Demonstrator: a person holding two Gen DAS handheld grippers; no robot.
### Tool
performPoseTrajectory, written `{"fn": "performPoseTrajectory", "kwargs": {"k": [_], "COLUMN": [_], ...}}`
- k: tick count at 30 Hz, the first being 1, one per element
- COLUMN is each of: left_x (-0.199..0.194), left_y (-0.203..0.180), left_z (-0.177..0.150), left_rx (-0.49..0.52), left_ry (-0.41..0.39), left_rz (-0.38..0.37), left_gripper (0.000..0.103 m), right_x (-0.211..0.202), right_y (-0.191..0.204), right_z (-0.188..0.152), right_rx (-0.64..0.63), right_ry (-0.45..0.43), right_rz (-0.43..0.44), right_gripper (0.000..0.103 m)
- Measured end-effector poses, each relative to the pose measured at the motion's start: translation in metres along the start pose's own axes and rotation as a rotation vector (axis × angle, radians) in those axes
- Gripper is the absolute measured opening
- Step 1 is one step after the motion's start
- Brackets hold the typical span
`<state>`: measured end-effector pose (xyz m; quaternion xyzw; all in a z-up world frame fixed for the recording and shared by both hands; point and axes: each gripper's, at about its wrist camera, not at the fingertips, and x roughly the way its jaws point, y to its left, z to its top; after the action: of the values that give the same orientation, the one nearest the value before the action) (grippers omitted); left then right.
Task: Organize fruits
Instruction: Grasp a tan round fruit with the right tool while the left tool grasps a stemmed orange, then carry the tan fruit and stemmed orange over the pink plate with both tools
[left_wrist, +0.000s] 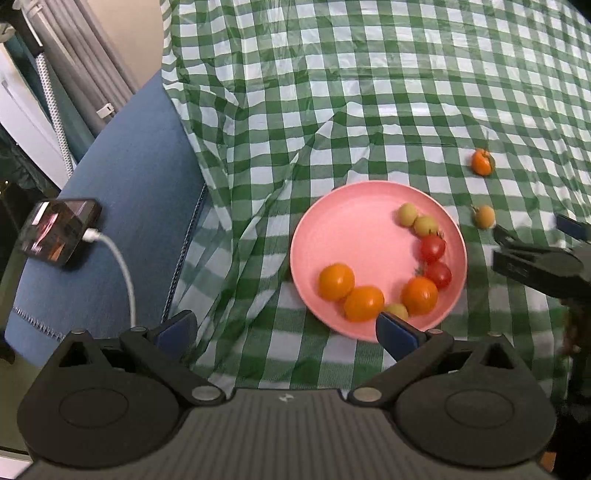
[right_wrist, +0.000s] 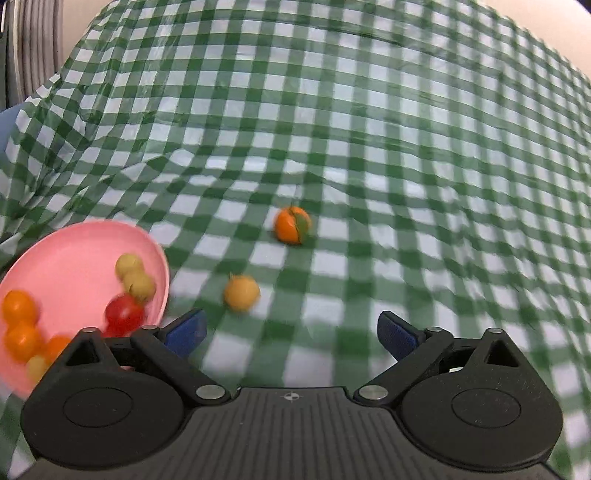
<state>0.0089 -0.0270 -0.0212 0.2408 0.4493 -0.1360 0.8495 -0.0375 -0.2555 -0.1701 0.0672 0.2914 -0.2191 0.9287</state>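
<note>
A pink plate (left_wrist: 354, 229) on the green checked cloth holds several small fruits: orange, red and yellow-green ones. It also shows at the left of the right wrist view (right_wrist: 74, 254). Two fruits lie loose on the cloth right of the plate: an orange one with a green leaf (left_wrist: 482, 161) (right_wrist: 292, 224) and a yellow-orange one (left_wrist: 484, 216) (right_wrist: 242, 292). My left gripper (left_wrist: 288, 330) is open and empty, just in front of the plate. My right gripper (right_wrist: 291, 332) is open and empty, a little short of the yellow-orange fruit; it also shows at the right edge of the left wrist view (left_wrist: 532, 236).
The green checked cloth (left_wrist: 369, 92) is wrinkled left of the plate. A blue chair (left_wrist: 122, 192) stands to the left with a phone (left_wrist: 59, 230) on a white cable (left_wrist: 122, 269). Curtains hang at the far left.
</note>
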Motion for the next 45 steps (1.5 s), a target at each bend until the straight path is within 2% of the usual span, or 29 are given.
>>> {"fn": "performPoseTrajectory", "kwargs": {"k": [1,2,5,6,10,15,18,22,27,29,30,31,32,37,40,43,45], "left_x": [0.004,0.007,0.019,0.024,0.04,0.071,0.102,0.151,0.177,0.181,0.179,0.176,0.172,0.145,0.118,0.081,0.058], "left_y": [-0.002,-0.004,-0.012,-0.015,-0.04,-0.099,-0.147,-0.203,-0.232,-0.232,-0.23,-0.227,-0.224,-0.209,-0.179,-0.144,-0.116], "left_z": [0.005,0.01,0.026,0.031,0.062,0.115,0.144,0.17,0.18,0.182,0.182,0.182,0.182,0.176,0.164,0.139,0.117], "left_rx": [0.0,0.001,0.007,0.01,0.027,0.062,0.092,0.125,0.119,0.095,0.078,0.057,0.039,0.042,-0.007,-0.022,-0.034], "left_ry": [0.003,0.005,0.01,0.013,0.007,-0.025,-0.009,0.086,0.102,0.109,0.098,0.083,0.076,0.035,0.05,0.041,0.062], "left_rz": [0.004,0.01,0.02,0.018,-0.019,-0.132,-0.229,-0.323,-0.273,-0.269,-0.269,-0.287,-0.318,-0.296,-0.343,-0.33,-0.299], "left_gripper": [0.103,0.103,0.103,0.103,0.103,0.103,0.103,0.103,0.103,0.101,0.087,0.054,0.039,0.04,0.04,0.04,0.04], "right_x": [0.011,0.022,0.044,0.048,0.043,0.043,0.05,0.053,0.052,0.052,0.053,0.054,0.055,0.052,0.041,0.014,-0.019], "right_y": [0.001,0.001,0.006,0.007,-0.008,-0.085,-0.122,-0.135,-0.14,-0.143,-0.143,-0.142,-0.142,-0.147,-0.148,-0.144,-0.136], "right_z": [0.003,0.007,0.011,0.01,0.008,0.005,0.001,0.002,-0.001,-0.002,-0.001,0.001,0.001,-0.001,0.0,0.011,0.018], "right_rx": [-0.009,-0.015,-0.028,-0.043,-0.035,0.209,0.301,0.355,0.358,0.361,0.36,0.36,0.359,0.421,0.456,0.478,0.489], "right_ry": [0.004,0.017,0.038,0.038,0.014,0.023,0.032,0.03,0.03,0.029,0.029,0.029,0.029,0.015,0.014,-0.004,-0.029], "right_rz": [0.023,0.049,0.095,0.103,0.068,-0.18,-0.281,-0.275,-0.259,-0.255,-0.254,-0.253,-0.252,-0.242,-0.235,-0.195,-0.129], "right_gripper": [0.08,0.064,0.047,0.03,0.03,0.03,0.03,0.03,0.031,0.031,0.031,0.031,0.031,0.031,0.03,0.03,0.03]}}
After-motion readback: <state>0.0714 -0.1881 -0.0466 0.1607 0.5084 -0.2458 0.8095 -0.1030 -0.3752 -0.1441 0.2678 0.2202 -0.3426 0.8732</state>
